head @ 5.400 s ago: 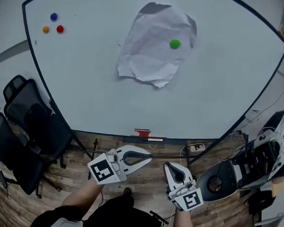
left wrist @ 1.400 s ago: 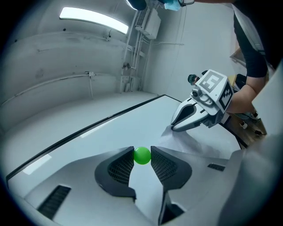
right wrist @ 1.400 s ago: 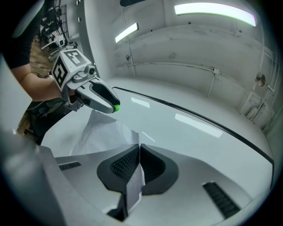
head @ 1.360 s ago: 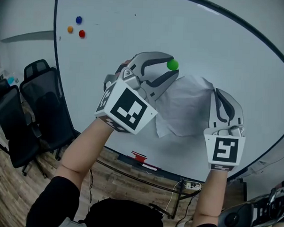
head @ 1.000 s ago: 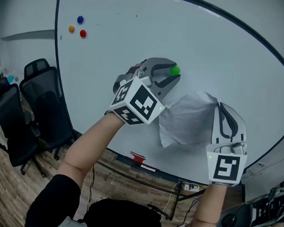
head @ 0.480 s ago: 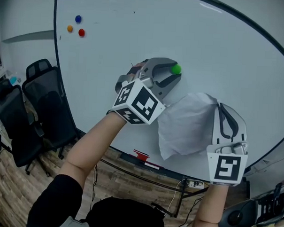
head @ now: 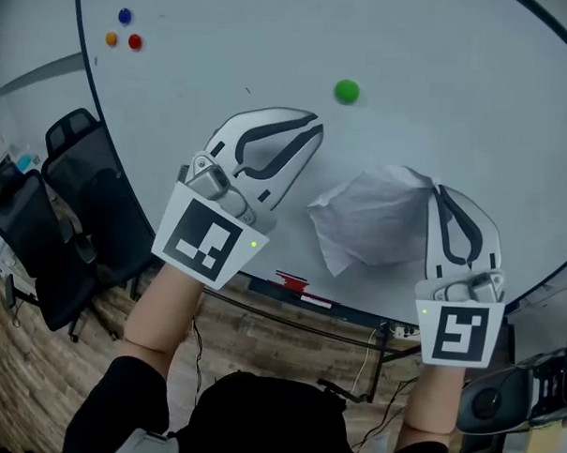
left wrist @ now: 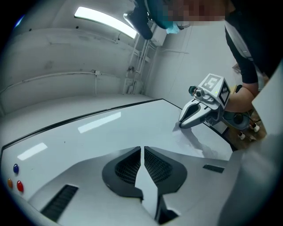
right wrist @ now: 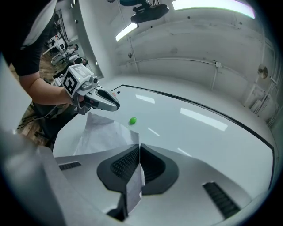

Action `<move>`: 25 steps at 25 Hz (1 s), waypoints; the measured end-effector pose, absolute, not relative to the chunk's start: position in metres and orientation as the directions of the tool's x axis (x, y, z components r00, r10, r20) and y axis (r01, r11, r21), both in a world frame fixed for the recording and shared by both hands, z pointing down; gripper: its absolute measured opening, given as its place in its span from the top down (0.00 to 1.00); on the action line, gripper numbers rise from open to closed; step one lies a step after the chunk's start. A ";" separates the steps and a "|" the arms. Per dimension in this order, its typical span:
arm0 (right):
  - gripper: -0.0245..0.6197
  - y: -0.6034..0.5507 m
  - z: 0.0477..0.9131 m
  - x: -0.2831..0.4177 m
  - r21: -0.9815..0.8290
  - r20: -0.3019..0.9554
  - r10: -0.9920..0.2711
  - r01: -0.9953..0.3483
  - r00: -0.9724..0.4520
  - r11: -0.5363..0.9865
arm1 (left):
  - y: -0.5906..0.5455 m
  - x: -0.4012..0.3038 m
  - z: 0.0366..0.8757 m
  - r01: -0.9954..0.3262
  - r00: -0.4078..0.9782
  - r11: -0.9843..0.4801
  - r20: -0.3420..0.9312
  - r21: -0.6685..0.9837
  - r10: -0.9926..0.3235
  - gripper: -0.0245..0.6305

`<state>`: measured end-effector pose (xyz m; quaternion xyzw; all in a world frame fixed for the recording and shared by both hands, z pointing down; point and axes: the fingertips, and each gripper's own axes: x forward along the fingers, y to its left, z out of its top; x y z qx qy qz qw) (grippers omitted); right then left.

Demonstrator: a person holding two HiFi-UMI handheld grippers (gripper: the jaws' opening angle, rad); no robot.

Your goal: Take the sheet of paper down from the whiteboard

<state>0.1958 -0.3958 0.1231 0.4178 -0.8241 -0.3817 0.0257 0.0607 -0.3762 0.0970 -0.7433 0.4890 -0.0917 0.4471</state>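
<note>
The crumpled white sheet of paper (head: 373, 220) hangs free of the whiteboard (head: 226, 40), pinched at its upper right corner by my right gripper (head: 437, 192), which is shut on it. In the right gripper view the sheet (right wrist: 104, 134) runs in between the pads of that gripper (right wrist: 138, 145). The green magnet (head: 347, 91) sits alone on the bare board, above the sheet. My left gripper (head: 309, 128) is below and left of the magnet, off the board. Its jaws are closing and stand almost together (left wrist: 142, 148) with nothing between them.
Blue, orange and red magnets (head: 124, 17) cluster at the board's top left. A red item (head: 290, 282) lies on the board's lower ledge. Black office chairs (head: 50, 201) stand at the left, dark equipment (head: 539, 382) at the lower right, and cables over the wooden floor.
My left gripper let go of the green magnet, pulled back down and left from the board, and its jaws came together. My right gripper sank a little with the sheet.
</note>
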 end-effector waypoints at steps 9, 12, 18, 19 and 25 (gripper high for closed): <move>0.93 -0.373 0.204 0.224 0.608 -0.121 -0.745 -0.642 -0.657 0.467 | -0.370 0.068 0.192 -0.723 0.519 -0.305 -0.197 -0.620 -0.832 0.94; 0.93 -0.365 0.241 0.232 0.576 -0.068 -0.741 -0.633 -0.668 0.518 | -0.371 0.070 0.229 -0.722 0.538 -0.369 -0.139 -0.586 -0.832 0.94; 0.93 -0.367 0.324 0.241 0.473 0.064 -0.750 -0.642 -0.658 0.603 | -0.367 0.070 0.304 -0.732 0.570 -0.472 -0.062 -0.492 -0.819 0.94; 0.93 -0.366 0.337 0.243 0.457 0.081 -0.747 -0.642 -0.660 0.616 | -0.366 0.071 0.318 -0.734 0.574 -0.487 -0.050 -0.473 -0.818 0.94; 0.93 -0.361 0.393 0.258 0.373 0.134 -0.733 -0.651 -0.667 0.661 | -0.362 0.077 0.407 -0.768 0.589 -0.566 0.016 -0.298 -0.808 0.94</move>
